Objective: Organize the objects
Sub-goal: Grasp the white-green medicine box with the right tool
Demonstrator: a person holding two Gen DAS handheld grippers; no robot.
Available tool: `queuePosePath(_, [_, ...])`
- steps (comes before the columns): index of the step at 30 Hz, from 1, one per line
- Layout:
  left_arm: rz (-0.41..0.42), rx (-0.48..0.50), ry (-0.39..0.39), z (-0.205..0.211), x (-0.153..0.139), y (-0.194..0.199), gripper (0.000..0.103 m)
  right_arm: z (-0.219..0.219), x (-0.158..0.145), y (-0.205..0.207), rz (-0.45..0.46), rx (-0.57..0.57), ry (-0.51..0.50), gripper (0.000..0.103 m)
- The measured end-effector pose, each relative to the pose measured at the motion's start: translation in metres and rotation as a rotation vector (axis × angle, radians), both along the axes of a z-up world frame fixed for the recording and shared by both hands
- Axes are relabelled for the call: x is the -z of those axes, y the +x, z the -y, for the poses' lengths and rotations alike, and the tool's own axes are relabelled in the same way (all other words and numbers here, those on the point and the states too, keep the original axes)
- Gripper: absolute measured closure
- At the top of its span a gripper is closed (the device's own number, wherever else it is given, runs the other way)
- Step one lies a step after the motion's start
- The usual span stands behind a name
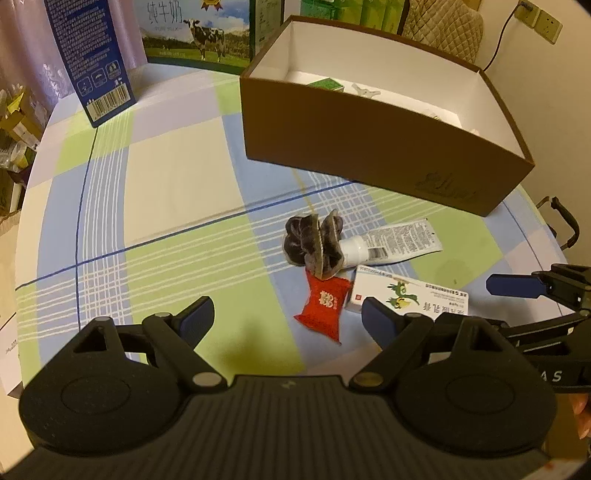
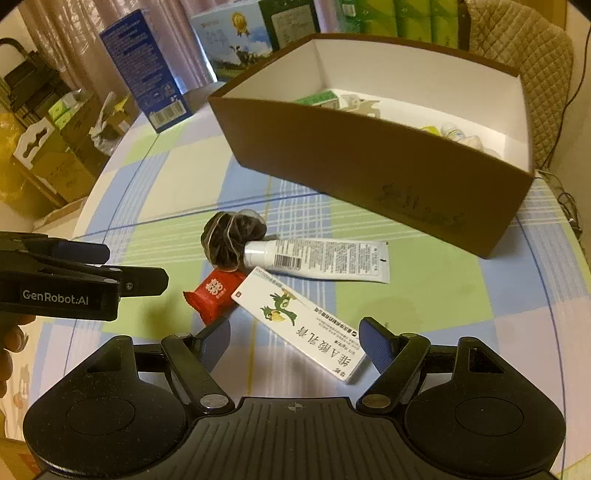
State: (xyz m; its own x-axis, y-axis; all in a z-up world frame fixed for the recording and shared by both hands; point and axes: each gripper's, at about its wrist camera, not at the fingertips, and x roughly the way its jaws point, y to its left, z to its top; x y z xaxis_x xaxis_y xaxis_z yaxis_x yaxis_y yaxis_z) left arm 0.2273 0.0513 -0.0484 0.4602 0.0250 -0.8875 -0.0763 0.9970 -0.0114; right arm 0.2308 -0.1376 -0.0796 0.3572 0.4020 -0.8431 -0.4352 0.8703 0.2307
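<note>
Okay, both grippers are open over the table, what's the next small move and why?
Probably lower the right gripper onto the white medicine box and close. It lies loose between the open fingers, nearest of the four items outside the brown box.

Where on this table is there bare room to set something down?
Free: the cloth left of the brown box, up to the blue carton. Crowded: in front of the box, where scrunchie, tube, red packet and white box cluster.

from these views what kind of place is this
Probably a home dining or living room: a round table with a checked tablecloth, milk cartons stacked behind it, and a quilted chair back.
</note>
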Motion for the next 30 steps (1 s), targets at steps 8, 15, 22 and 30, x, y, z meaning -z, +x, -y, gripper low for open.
queuePosePath(8, [-0.027, -0.022, -0.006, -0.005, 0.011, 0.005, 0.018, -0.007, 0.019, 0.007, -0.007, -0.06, -0.018, 0.029])
queuePosePath(15, [-0.05, -0.033, -0.011, -0.007, 0.023, 0.007, 0.018, -0.014, 0.035, 0.013, 0.007, -0.143, -0.059, 0.029])
queuePosePath(22, [-0.075, -0.035, -0.006, -0.008, 0.033, 0.01, 0.018, -0.021, 0.05, 0.015, 0.07, -0.253, -0.097, 0.038])
queuePosePath(30, [-0.089, -0.025, 0.0, -0.009, 0.039, 0.011, 0.018, -0.015, 0.054, 0.007, 0.097, -0.354, -0.122, 0.061])
